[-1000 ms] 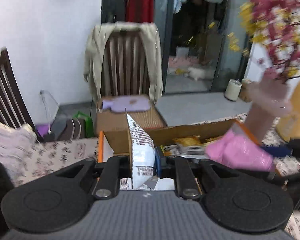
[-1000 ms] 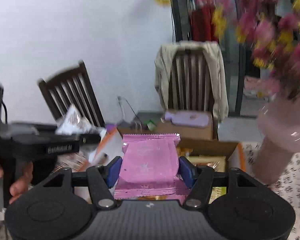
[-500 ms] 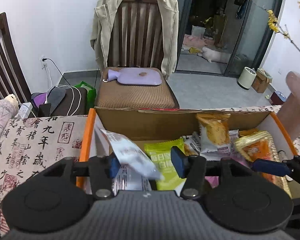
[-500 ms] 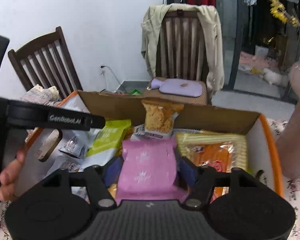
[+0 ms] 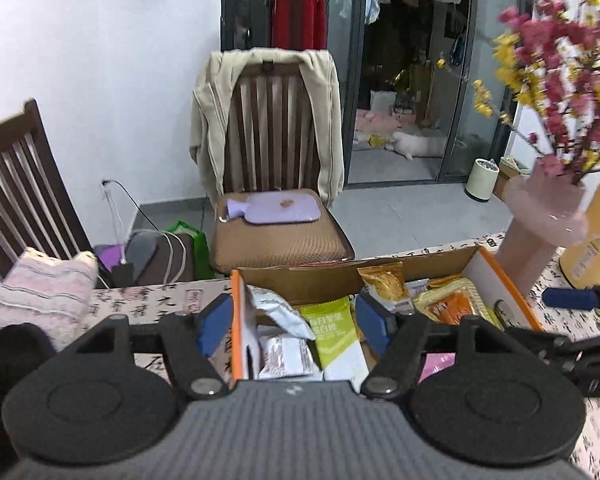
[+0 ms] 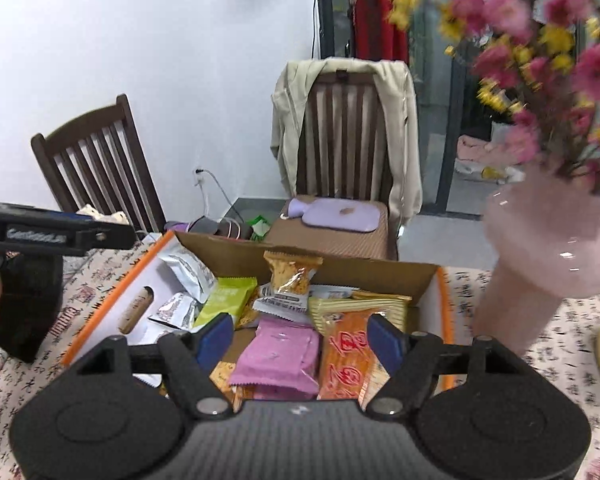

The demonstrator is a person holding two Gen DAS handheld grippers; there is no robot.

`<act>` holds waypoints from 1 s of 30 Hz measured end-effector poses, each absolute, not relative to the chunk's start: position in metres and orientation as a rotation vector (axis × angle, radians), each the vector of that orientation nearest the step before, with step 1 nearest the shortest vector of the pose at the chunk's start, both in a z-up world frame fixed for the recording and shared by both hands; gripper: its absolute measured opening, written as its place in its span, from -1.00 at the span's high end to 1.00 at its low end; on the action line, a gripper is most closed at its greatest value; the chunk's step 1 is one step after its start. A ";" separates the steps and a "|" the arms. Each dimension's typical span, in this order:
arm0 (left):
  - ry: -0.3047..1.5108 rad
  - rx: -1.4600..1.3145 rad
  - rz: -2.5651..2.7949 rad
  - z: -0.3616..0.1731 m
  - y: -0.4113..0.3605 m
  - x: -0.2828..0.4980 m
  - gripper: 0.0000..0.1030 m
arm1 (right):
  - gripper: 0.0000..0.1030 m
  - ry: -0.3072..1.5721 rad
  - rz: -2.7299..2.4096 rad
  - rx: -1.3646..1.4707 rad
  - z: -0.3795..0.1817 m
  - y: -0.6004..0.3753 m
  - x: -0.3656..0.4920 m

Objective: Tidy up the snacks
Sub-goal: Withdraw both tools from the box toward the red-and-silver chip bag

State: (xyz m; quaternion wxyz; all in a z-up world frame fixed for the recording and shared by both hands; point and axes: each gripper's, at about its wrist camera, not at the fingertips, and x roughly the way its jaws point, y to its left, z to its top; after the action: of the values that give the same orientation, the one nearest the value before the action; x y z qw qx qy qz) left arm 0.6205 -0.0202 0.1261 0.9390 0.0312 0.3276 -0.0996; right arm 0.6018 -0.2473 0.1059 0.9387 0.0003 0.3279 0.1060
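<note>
Patterned cloth is covering the desk (image 6: 540,360), with wooden chairs and a pink vase (image 6: 540,264) standing beyond. Both grippers are now hanging spread and empty over the cardboard box (image 6: 340,268): the left gripper (image 5: 296,322) has just dropped its white packet (image 5: 278,312), the right gripper (image 6: 300,338) its pink packet (image 6: 278,354). Both snacks are lying inside the box, so two more are looking sorted.

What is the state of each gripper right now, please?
Left gripper: open, holding nothing.
Right gripper: open, holding nothing; pink packet lies loose in the box.
</note>
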 end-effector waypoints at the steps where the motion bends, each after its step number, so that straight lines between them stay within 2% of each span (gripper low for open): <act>1: 0.661 0.063 -0.195 0.130 -0.018 0.609 -0.35 | -0.47 0.660 0.213 0.002 0.111 -0.250 0.593; 4: 0.646 0.061 -0.192 0.139 -0.011 0.572 -0.36 | -0.55 0.630 0.205 0.010 0.123 -0.256 0.566; 8: 0.607 0.050 -0.206 0.144 0.001 0.508 -0.45 | -0.56 0.602 0.189 -0.004 0.133 -0.264 0.519; 14: 0.509 0.081 -0.217 0.122 0.021 0.388 -0.57 | -0.71 0.492 0.160 -0.078 0.128 -0.262 0.415; 19: 0.471 0.088 -0.194 0.090 0.034 0.293 -0.60 | -0.82 0.441 0.174 -0.088 0.107 -0.253 0.323; 22: 0.444 0.093 -0.162 0.075 0.038 0.243 -0.71 | -0.82 0.455 0.216 -0.053 0.090 -0.244 0.277; 24: 0.433 0.090 -0.130 0.066 0.042 0.214 -0.80 | -0.82 0.456 0.222 -0.037 0.077 -0.237 0.249; 30: 0.473 0.003 -0.087 0.038 0.061 0.147 -0.87 | -0.85 0.476 0.211 0.058 0.035 -0.225 0.177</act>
State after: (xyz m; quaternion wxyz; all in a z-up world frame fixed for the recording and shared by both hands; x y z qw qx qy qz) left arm 0.1473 0.0609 0.0379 0.9713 0.0016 0.2340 -0.0429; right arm 0.1768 -0.2253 0.0355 0.9659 0.0286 0.2351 0.1042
